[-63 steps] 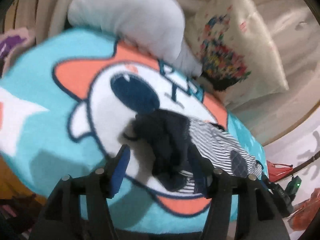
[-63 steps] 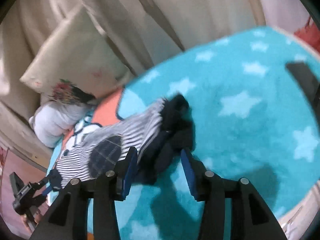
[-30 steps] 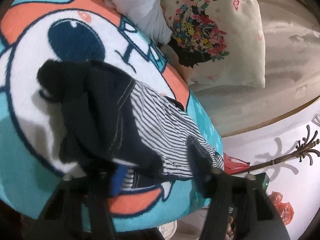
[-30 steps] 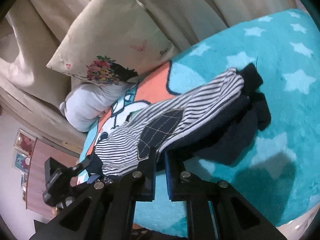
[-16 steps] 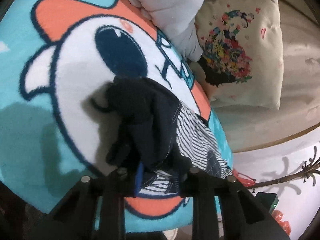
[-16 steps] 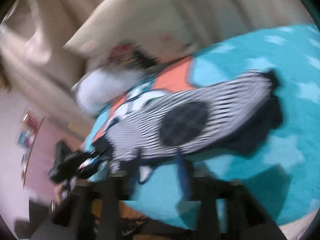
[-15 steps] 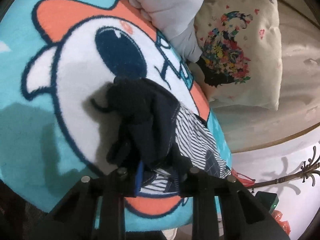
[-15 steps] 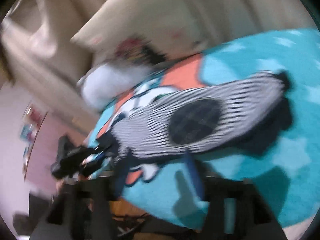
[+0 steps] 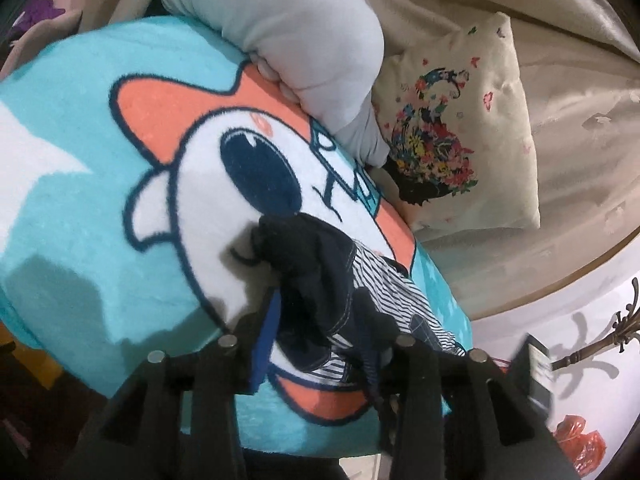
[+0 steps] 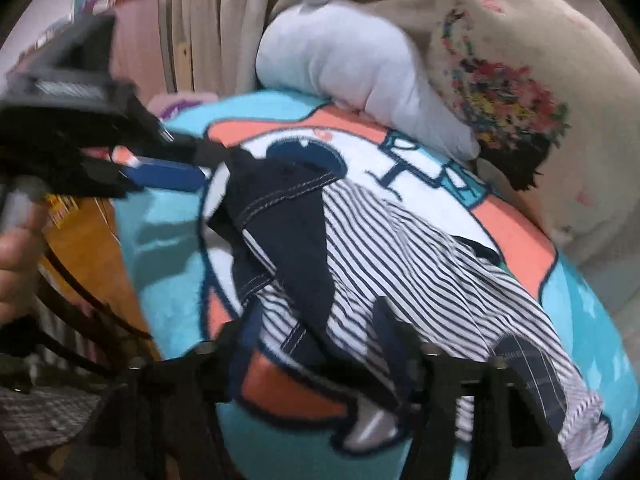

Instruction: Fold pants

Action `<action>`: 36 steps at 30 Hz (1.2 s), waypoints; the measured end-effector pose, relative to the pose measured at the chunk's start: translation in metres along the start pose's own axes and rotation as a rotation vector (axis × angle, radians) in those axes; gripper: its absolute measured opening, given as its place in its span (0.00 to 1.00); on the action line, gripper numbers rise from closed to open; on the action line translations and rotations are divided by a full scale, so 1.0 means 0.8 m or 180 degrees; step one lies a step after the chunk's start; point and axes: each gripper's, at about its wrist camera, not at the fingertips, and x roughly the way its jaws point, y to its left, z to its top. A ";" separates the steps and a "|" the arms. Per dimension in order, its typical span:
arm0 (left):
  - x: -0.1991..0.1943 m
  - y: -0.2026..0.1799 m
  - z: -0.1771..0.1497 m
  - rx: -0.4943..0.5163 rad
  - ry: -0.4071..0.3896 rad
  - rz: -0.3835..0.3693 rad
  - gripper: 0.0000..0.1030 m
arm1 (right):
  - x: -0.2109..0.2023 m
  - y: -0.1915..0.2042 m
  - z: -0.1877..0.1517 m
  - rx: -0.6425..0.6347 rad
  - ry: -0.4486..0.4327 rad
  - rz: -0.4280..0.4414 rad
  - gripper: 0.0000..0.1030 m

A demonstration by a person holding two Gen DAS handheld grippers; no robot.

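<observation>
Two claws worked over the pants (image 10: 400,248), a small striped pair with dark navy panels that lay stretched across a turquoise cartoon blanket (image 9: 80,200) on the bed.

From the left wrist view, the left claw (image 9: 320,320) was low at the near end of the pants, its jaws opening, with a bunched dark fold of the waist end between the blue pad (image 9: 266,336) and the other finger. The cloth looked loose between them rather than pinched.

From the right wrist view, the right claw (image 10: 316,344) straddled the pants near the dark panel, its jaws closing with striped and navy cloth between the fingers; the pads did not yet seem to press on it, though blur made this hard to judge. The left claw showed there too, at the upper left, its tips at the dark end of the pants, and part of a hand (image 10: 16,264) appeared at the left edge.

A grey plush toy (image 9: 288,48) and a cream flowered pillow (image 9: 472,128) lay beyond the blanket, touching each other.
</observation>
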 end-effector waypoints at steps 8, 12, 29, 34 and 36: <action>0.023 -0.006 0.000 0.0009 0.0231 -0.0460 0.72 | -0.021 -0.059 0.010 0.0749 -0.0238 0.0217 0.07; 0.052 -0.016 -0.004 -0.0080 0.0524 -0.0785 0.75 | -0.034 -0.065 0.016 0.0770 -0.0312 0.0202 0.07; 0.114 -0.037 -0.004 -0.0047 0.0629 -0.0532 0.05 | -0.083 -0.112 -0.059 0.1690 -0.0546 0.0817 0.56; 0.102 -0.042 0.005 -0.0045 0.0504 -0.0540 0.05 | -0.067 -0.140 -0.105 0.2546 -0.0614 0.2092 0.63; 0.100 -0.045 0.006 -0.0045 0.0491 -0.0528 0.05 | -0.048 -0.143 -0.113 0.2786 -0.0585 0.2390 0.63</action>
